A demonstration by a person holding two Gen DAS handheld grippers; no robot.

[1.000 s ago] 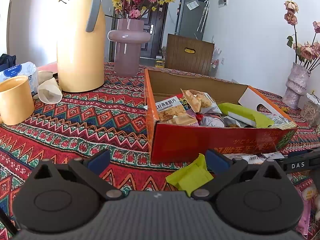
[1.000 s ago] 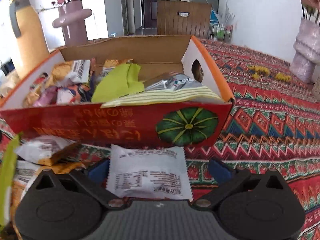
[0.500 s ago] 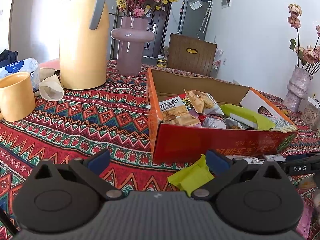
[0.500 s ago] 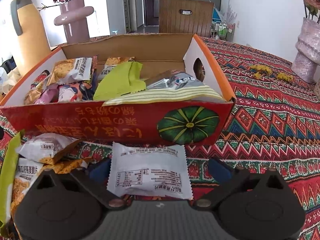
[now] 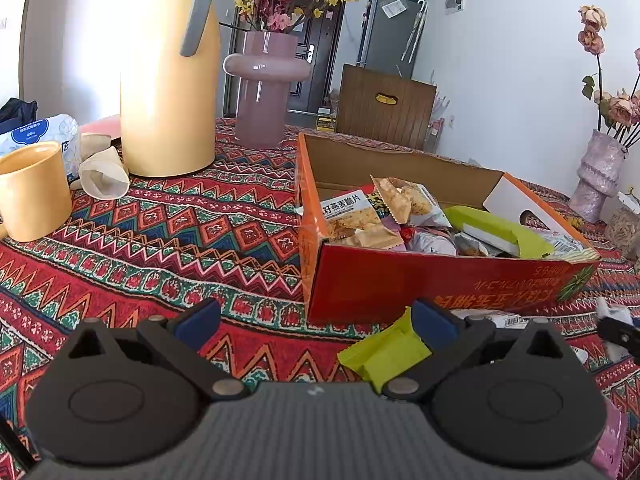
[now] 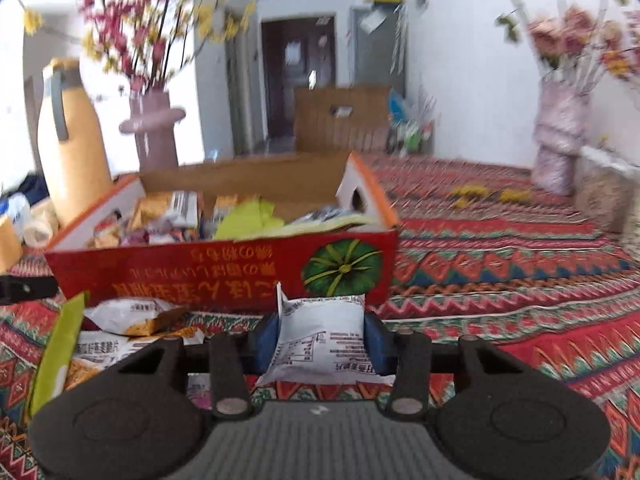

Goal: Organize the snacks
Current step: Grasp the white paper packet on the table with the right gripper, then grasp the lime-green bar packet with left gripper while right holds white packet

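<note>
1. A white snack packet (image 6: 320, 340) is pinched between the closed fingers of the right gripper (image 6: 320, 338), just short of the red box (image 6: 224, 276).
2. Many snacks are already held in that box ahead of the fingers.
3. A green packet (image 5: 384, 354) is seen touching the right finger of the left gripper (image 5: 316, 320), whose fingers are spread and empty.
4. More loose packets (image 6: 132, 316) are left beside the right gripper's left finger, so the task is judged unfinished.

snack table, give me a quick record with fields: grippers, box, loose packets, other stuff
left gripper: open, empty, green packet by its right finger
right gripper: shut on white packet
box: red, open top, holds mixed snack packets
loose packets: several in front of the box, on the tablecloth
other: yellow jug, yellow mug, pink vase
</note>
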